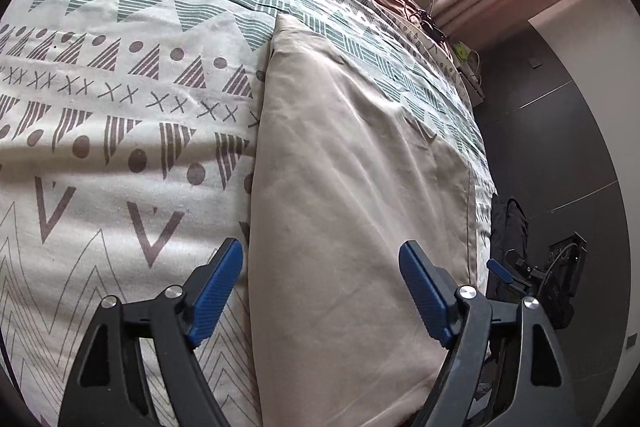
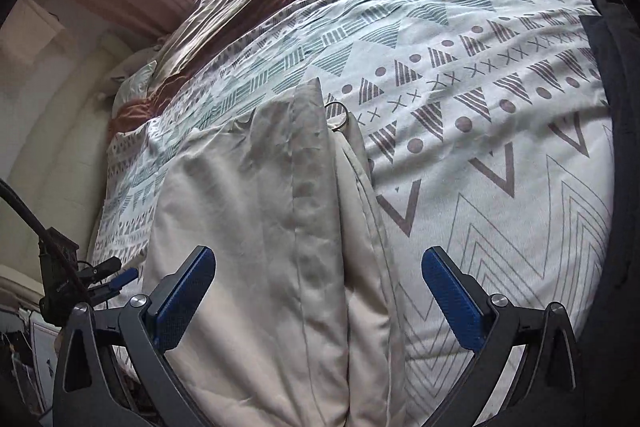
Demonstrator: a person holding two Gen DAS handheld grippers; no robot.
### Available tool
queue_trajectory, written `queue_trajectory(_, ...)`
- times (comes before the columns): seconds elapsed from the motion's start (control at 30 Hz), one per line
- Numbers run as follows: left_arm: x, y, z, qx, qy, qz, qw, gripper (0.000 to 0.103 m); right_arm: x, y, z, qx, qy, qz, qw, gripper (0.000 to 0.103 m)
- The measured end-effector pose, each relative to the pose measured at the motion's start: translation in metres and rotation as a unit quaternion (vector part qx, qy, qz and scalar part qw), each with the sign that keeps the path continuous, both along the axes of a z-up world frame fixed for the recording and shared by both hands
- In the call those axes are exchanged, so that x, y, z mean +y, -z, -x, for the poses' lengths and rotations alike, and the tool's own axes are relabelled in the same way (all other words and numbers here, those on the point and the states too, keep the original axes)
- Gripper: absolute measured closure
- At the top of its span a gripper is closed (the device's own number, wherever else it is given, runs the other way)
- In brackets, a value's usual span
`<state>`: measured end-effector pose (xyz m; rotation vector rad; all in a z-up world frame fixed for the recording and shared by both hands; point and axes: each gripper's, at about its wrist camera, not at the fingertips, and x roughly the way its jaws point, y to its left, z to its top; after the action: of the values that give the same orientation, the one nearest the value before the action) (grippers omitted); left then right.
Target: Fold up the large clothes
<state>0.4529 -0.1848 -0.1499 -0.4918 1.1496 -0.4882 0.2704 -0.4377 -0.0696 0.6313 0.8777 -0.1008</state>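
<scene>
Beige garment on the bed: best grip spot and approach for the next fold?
Judging by its pose, take the beige garment at its far narrow end, near the metal ring. It lies flat in a long strip, so come down from above onto the corners there, pinching the layered edge with both open grippers.

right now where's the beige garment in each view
Left wrist: the beige garment runs up the middle and right of the frame, lying along the right edge of the bedspread.
Right wrist: the garment runs up the middle and left, along the left edge of the bedspread, with a metal ring at its far end.
Shared landmark: the row of x marks on the bedspread.
</scene>
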Motion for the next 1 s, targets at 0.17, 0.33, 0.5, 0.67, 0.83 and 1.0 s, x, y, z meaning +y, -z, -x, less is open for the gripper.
queue_trajectory(0.17,-0.009,0.010,-0.024,0.008,-0.001,-0.005,1.0000,0.022,-0.018,0.022,-0.040,0.022,-0.014,-0.024,0.999,0.000)
queue_trajectory(0.33,-0.015,0.020,-0.046,0.011,-0.006,-0.011,0.9999,0.032,-0.028,0.044,-0.076,0.037,-0.042,-0.057,0.997,0.010)
queue_trajectory(0.5,-0.020,0.028,-0.068,0.013,-0.009,-0.017,0.9997,0.035,-0.042,0.064,-0.109,0.034,-0.064,-0.104,0.992,0.017)
queue_trajectory(0.67,-0.024,0.037,-0.091,0.021,-0.014,-0.016,0.9995,0.036,-0.065,0.081,-0.144,0.013,-0.084,-0.173,0.981,0.018)
queue_trajectory(0.83,-0.029,0.043,-0.109,0.023,-0.013,-0.019,0.9995,0.036,-0.070,0.102,-0.175,0.010,-0.107,-0.194,0.975,0.030)
queue_trajectory(1.0,-0.036,0.048,-0.126,0.020,-0.010,-0.024,0.9995,0.043,-0.066,0.115,-0.203,0.009,-0.126,-0.196,0.972,0.039)
